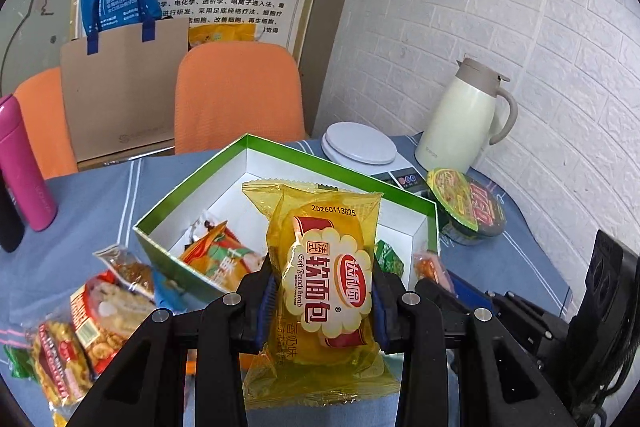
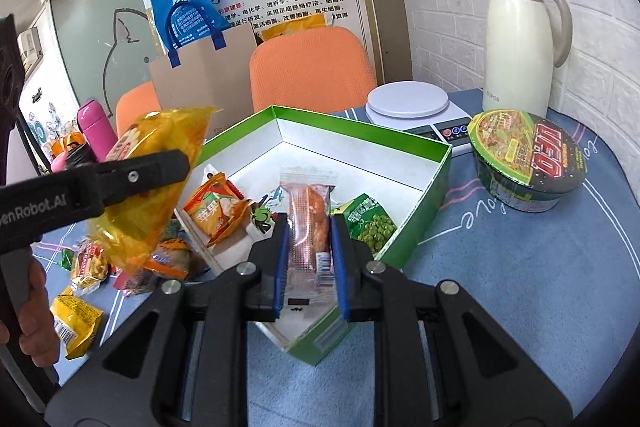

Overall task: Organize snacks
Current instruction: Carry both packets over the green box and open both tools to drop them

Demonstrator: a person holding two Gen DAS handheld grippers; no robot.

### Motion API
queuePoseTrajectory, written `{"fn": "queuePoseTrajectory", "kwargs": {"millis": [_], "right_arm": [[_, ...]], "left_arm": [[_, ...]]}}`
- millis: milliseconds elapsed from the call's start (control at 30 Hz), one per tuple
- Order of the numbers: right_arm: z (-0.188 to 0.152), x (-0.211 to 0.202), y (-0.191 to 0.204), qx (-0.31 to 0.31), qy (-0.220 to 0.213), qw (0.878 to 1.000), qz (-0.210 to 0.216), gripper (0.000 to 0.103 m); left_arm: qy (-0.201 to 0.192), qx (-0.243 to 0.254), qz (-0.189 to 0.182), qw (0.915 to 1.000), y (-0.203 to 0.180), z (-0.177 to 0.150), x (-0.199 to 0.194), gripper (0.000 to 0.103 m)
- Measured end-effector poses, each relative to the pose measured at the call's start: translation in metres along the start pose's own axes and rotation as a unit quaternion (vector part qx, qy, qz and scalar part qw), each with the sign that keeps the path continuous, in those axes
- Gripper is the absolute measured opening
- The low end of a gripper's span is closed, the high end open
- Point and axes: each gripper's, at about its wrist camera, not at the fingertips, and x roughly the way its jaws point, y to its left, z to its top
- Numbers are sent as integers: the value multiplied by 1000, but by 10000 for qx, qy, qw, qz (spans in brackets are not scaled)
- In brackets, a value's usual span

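My left gripper is shut on a yellow soft-bread packet, held upright just short of the green box; the same packet hangs at the left of the right wrist view. My right gripper is shut on a clear sausage packet over the near corner of the green box. Inside the box lie an orange snack packet and a green pea packet.
Loose snack packets lie on the blue cloth left of the box. A noodle bowl, a white scale and a cream jug stand to the right and behind. A pink bottle stands at far left. Orange chairs are behind.
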Motion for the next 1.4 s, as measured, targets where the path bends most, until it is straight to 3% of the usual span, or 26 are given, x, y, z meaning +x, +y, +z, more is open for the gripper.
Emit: {"fn": "queuePoseTrajectory", "kwargs": {"millis": [300,633,700,733,767,800,867,967,1067,1400], "right_arm": [[5,30,-4,-63,117,9998,118,22],[2,50,-4,-92,295,9994,166,22],[3,52,-3,-147,324,9992,182,24],[2,51,-2,-212,320,9991,180,27],[2,50,0,-282,290,9990,176,39],[2,48,2,-356,235,9990,124,58],[1,42,6,-474,71,9988,-23,74],[-2,36,8,-565,-11,9984,-67,78],[-4,32,8,-499,47,9987,-74,86],[-10,1,12,-376,-47,9993,-25,87]], "left_arm": [[198,-168,2,9997,5,10,51,38],[437,-219,41,9988,14,7,76,39],[425,-214,49,9989,14,6,76,45],[412,-232,79,9989,14,5,75,51],[378,-265,122,9989,15,5,72,71],[294,-300,183,9990,15,5,69,86],[-9,-303,351,9989,16,4,57,91],[-189,-143,730,9971,13,5,43,100],[-254,-41,888,9957,10,2,32,102],[-17,-277,630,9976,12,-21,-5,102]]}}
